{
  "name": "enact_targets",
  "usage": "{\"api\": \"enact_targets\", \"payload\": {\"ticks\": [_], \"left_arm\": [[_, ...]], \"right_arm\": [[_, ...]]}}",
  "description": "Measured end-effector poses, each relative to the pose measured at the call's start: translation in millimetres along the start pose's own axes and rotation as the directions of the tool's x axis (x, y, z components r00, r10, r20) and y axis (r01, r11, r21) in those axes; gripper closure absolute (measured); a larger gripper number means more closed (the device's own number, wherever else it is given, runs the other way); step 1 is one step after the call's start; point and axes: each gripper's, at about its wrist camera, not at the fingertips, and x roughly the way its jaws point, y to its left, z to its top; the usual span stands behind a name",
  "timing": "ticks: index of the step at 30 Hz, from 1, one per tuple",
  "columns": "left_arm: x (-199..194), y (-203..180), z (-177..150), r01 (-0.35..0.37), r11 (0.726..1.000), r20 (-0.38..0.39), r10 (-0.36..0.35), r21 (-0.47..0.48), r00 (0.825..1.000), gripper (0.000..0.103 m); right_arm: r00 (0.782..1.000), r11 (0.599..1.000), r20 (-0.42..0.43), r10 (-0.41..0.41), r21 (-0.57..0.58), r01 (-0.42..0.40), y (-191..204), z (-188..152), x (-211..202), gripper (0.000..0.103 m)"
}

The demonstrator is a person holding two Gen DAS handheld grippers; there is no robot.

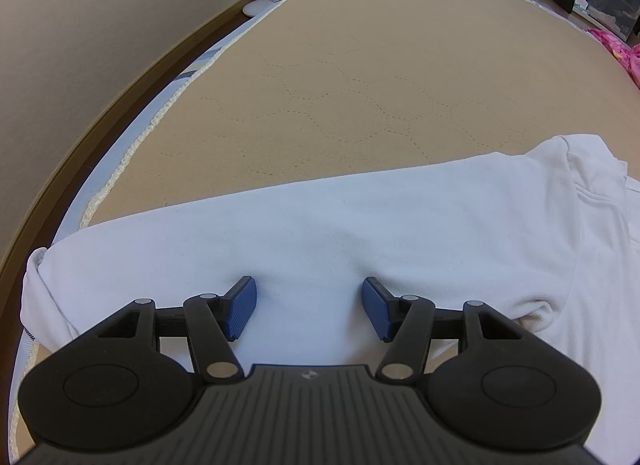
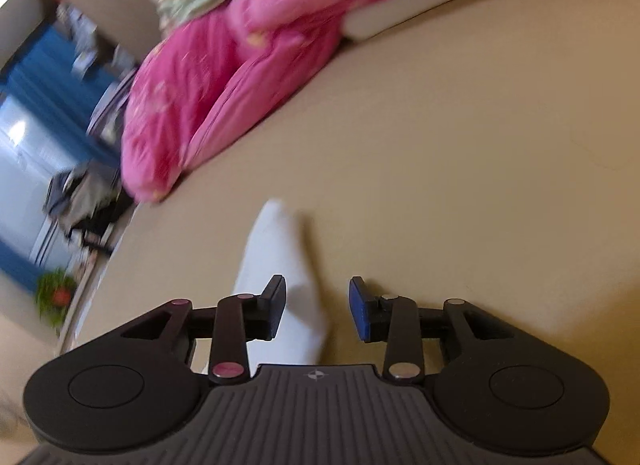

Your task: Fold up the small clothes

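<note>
A white garment (image 1: 360,221) lies flat across the tan quilted mattress (image 1: 360,77) in the left wrist view, its sleeve seam at the right. My left gripper (image 1: 308,307) is open just above the cloth, blue pads (image 1: 240,307) spread apart, holding nothing. In the right wrist view a white sleeve or corner (image 2: 276,261) of the garment lies on the mattress (image 2: 460,169), reaching between the jaws. My right gripper (image 2: 318,307) is open over it, and the cloth lies nearer the left finger. This view is blurred.
A pink patterned blanket (image 2: 208,89) is heaped at the far left of the right wrist view, and shows at the right edge of the left wrist view (image 1: 624,49). The mattress edge (image 1: 132,149) and a wall run along the left. A white lamp stand (image 1: 262,1) stands beyond.
</note>
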Motion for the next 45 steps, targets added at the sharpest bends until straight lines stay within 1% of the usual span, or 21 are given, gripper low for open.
{"api": "enact_targets", "payload": {"ticks": [3, 4, 5, 6, 7, 10, 13, 15, 18, 21, 23, 24, 26, 29, 31, 34, 36, 39, 42, 43, 45], "left_arm": [[0.5, -0.3, 0.0, 0.000, 1.000, -0.001, 0.000, -0.001, 1.000, 0.039], [0.5, -0.4, -0.2, -0.001, 1.000, 0.000, 0.001, 0.000, 1.000, 0.039], [0.6, -0.6, -0.1, -0.001, 1.000, 0.001, 0.001, 0.004, 1.000, 0.039], [0.8, -0.7, 0.0, 0.000, 1.000, 0.001, 0.000, 0.007, 1.000, 0.039], [0.8, -0.3, 0.1, 0.002, 1.000, 0.000, -0.002, 0.008, 1.000, 0.039], [0.8, 0.8, 0.5, 0.005, 1.000, -0.002, -0.005, 0.002, 1.000, 0.039], [0.7, -0.7, 0.3, -0.001, 1.000, -0.001, 0.001, 0.010, 1.000, 0.039], [0.6, -1.0, 0.3, -0.001, 1.000, -0.001, 0.001, 0.010, 1.000, 0.039], [0.8, -1.0, 0.3, -0.002, 1.000, 0.000, 0.002, 0.011, 1.000, 0.039], [0.9, -1.3, 0.6, -0.003, 1.000, 0.000, 0.003, 0.012, 1.000, 0.039], [0.8, -1.4, 0.5, -0.003, 1.000, 0.000, 0.003, 0.013, 1.000, 0.039], [1.0, -1.3, 0.7, -0.002, 1.000, 0.000, 0.002, 0.014, 1.000, 0.039], [1.2, -0.8, 1.3, -0.001, 1.000, -0.002, 0.001, 0.011, 1.000, 0.039], [1.3, -0.5, 1.3, 0.000, 1.000, -0.002, 0.000, 0.011, 1.000, 0.039], [1.5, -0.6, 1.5, 0.001, 1.000, -0.002, -0.001, 0.011, 1.000, 0.039], [1.4, -0.2, 1.6, 0.003, 1.000, -0.002, -0.003, 0.009, 1.000, 0.039], [1.1, -0.3, 1.3, 0.004, 1.000, -0.002, -0.004, 0.008, 1.000, 0.039], [0.8, 1.0, 1.4, 0.011, 1.000, -0.004, -0.011, 0.004, 1.000, 0.038], [0.4, 5.0, 2.6, 0.023, 1.000, -0.008, -0.023, -0.005, 1.000, 0.038], [-0.8, 7.9, 3.4, 0.029, 0.999, -0.008, -0.029, -0.021, 1.000, 0.038], [-9.6, 15.9, 5.9, 0.038, 0.997, 0.023, -0.037, -0.073, 0.999, 0.038]], "right_arm": [[0.998, 0.998, -0.027, 0.050, -0.041, -0.051, 19.9, -11.8, 2.3, 0.065], [0.991, 0.988, -0.011, 0.135, -0.070, -0.136, 31.1, -16.6, -3.6, 0.065], [0.970, 0.963, 0.012, 0.244, -0.121, -0.241, 43.2, -21.1, -13.7, 0.065], [0.949, 0.938, 0.035, 0.312, -0.168, -0.302, 50.9, -24.6, -22.0, 0.067], [0.944, 0.932, 0.049, 0.327, -0.179, -0.314, 56.0, -26.0, -25.5, 0.066], [0.979, 0.980, 0.048, 0.197, -0.035, -0.195, 42.6, -26.9, -18.2, 0.063], [0.993, 0.993, -0.011, 0.120, 0.021, -0.120, 28.3, -30.9, -5.5, 0.061], [0.993, 0.992, -0.042, 0.110, 0.065, -0.107, 21.9, -32.7, 2.0, 0.061], [0.993, 0.989, -0.020, 0.113, 0.093, -0.111, 15.2, -37.1, 0.7, 0.062], [0.987, 0.979, -0.006, 0.162, 0.128, -0.160, 10.7, -32.7, 4.1, 0.061], [0.968, 0.956, -0.025, 0.249, 0.170, -0.241, 9.1, -23.1, 11.6, 0.081], [0.960, 0.948, -0.034, 0.279, 0.170, -0.269, 9.3, -20.3, 13.3, 0.098], [0.959, 0.948, 0.007, 0.283, 0.150, -0.281, 9.1, -15.3, 6.2, 0.098], [0.965, 0.961, 0.139, 0.221, 0.137, -0.240, 3.0, -2.0, -11.7, 0.098], [0.968, 0.984, 0.202, 0.151, 0.067, -0.167, 4.6, 6.7, -21.7, 0.098], [0.983, 0.999, 0.178, -0.035, 0.001, 0.035, 2.1, 9.5, -15.3, 0.099], [0.975, 0.991, 0.179, -0.132, 0.019, 0.130, -7.6, 5.2, -12.0, 0.099], [0.954, 0.980, 0.231, -0.193, -0.002, 0.199, -17.5, 3.4, -16.1, 0.099], [0.920, 0.958, 0.277, -0.278, 0.003, 0.288, -20.5, 9.0, -22.0, 0.099], [0.904, 0.945, 0.293, -0.311, -0.006, 0.327, -19.4, 9.4, -24.8, 0.098], [0.844, 0.893, 0.354, -0.403, -0.051, 0.448, -8.0, 8.5, -33.0, 0.093]]}}
